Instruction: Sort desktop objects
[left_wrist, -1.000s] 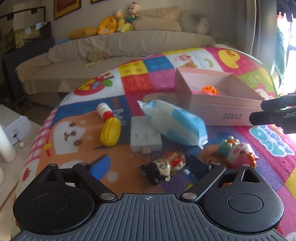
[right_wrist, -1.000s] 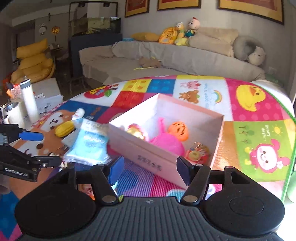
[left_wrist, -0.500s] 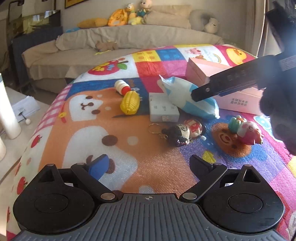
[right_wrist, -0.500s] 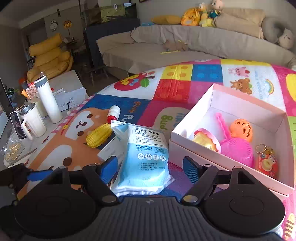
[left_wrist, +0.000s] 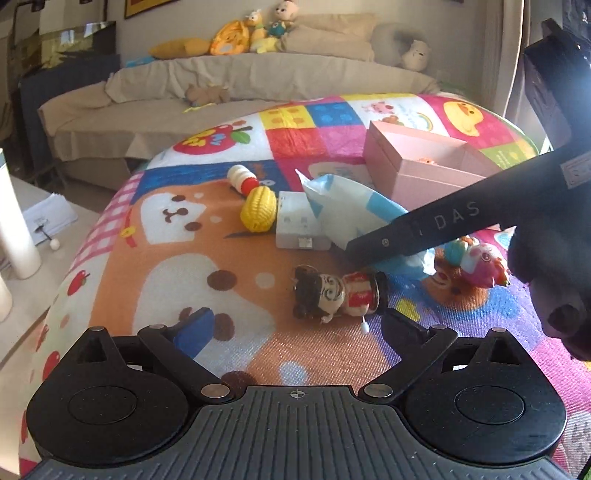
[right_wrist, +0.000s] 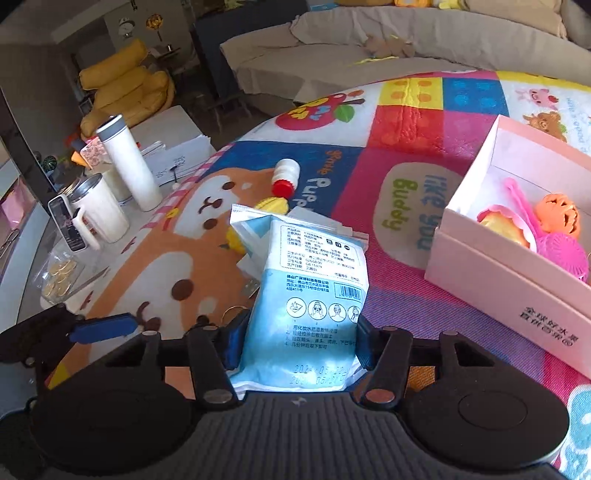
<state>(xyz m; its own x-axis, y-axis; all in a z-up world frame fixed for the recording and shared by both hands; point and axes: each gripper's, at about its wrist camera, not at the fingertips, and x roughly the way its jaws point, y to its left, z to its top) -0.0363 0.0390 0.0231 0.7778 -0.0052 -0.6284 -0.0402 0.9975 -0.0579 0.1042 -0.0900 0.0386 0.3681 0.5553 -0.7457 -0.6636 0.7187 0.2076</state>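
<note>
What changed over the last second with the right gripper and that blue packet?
The right gripper swung from the pink box to the blue packet, came down and closed its fingers on the packet's near end. The left gripper drew back, open and empty. The packet, doll keychain, corn toy and box stayed put.

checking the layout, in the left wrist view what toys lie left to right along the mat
small bottle → toy corn → white block → doll keychain → pink figurine; the blue packet overlaps several, so it is left out.
</note>
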